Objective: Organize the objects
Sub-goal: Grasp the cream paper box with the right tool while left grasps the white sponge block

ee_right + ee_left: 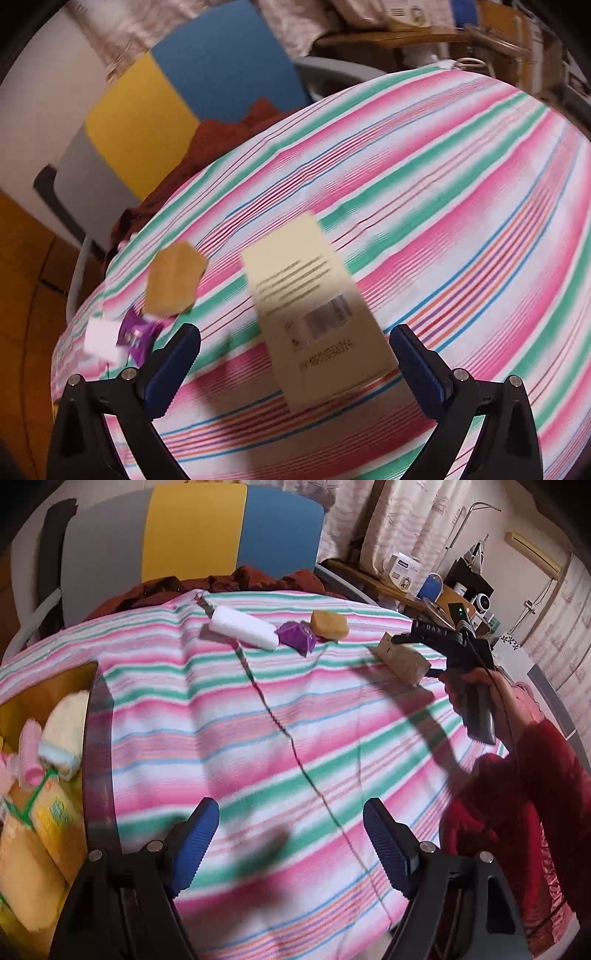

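Beige box [314,310] | lying flat | long axis toward right gripper [295,369]

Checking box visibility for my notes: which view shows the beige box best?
Right wrist: the beige box lies close between the open right gripper, printed face visible though blurred. Left wrist shows it small and distant.

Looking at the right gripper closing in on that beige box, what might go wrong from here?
1. The beige cardboard box lies slanted between the open right gripper fingers, so closing could twist it or catch only a corner.
2. The box sits near the striped cloth's edge in the left wrist view; a nudge might push it off.
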`<state>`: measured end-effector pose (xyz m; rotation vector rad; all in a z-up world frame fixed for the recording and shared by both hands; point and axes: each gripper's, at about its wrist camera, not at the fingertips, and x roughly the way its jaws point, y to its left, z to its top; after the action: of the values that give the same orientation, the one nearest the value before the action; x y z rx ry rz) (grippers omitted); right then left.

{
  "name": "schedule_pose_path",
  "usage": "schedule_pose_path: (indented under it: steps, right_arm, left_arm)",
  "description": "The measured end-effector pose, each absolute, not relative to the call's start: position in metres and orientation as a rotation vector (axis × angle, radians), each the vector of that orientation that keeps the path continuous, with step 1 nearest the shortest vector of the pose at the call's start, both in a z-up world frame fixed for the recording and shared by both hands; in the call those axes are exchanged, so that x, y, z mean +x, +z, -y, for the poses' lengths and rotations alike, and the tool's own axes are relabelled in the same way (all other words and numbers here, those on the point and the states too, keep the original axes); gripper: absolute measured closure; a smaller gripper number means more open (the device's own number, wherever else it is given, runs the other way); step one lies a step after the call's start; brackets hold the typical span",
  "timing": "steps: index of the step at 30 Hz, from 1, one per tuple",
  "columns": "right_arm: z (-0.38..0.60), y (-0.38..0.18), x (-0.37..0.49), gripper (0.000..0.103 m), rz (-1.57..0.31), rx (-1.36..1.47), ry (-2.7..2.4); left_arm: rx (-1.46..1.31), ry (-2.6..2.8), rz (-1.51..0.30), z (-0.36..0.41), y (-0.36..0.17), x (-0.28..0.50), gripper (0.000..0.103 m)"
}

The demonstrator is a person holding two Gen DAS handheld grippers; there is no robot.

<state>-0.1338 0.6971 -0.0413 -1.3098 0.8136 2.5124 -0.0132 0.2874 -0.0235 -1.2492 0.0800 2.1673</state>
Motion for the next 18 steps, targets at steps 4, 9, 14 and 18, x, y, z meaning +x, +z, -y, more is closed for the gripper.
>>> schedule_pose_path:
  steps: [4,9,14,18]
  right_arm:
    - [-0.683,-0.04,-0.136,0.008,-0.582,-1.312,2.479]
    - [-0.688,-0.053,-0.146,0.044,-0.58,-1.374,2.453]
    - [-0.678,-0.055,-0.145,0.048,-0.527,-1.413,2.496]
    - [-0.668,-0.057,-0.15,0.048,-0.467,-1.441,2.509]
  left_arm:
    - [-1.217,2.203,-0.11,-0.302,-0.015,-0.033,0.021]
    - [-1.243,2.259,-0.104,-0.321,-0.017,-0.077,0.021]
    - [-1.249,2.339,-0.106,-0.338,-0.022,-0.124,0.018]
    - [-1.276,2.36,-0.145,-0.355,-0.03,-0.157,0.018]
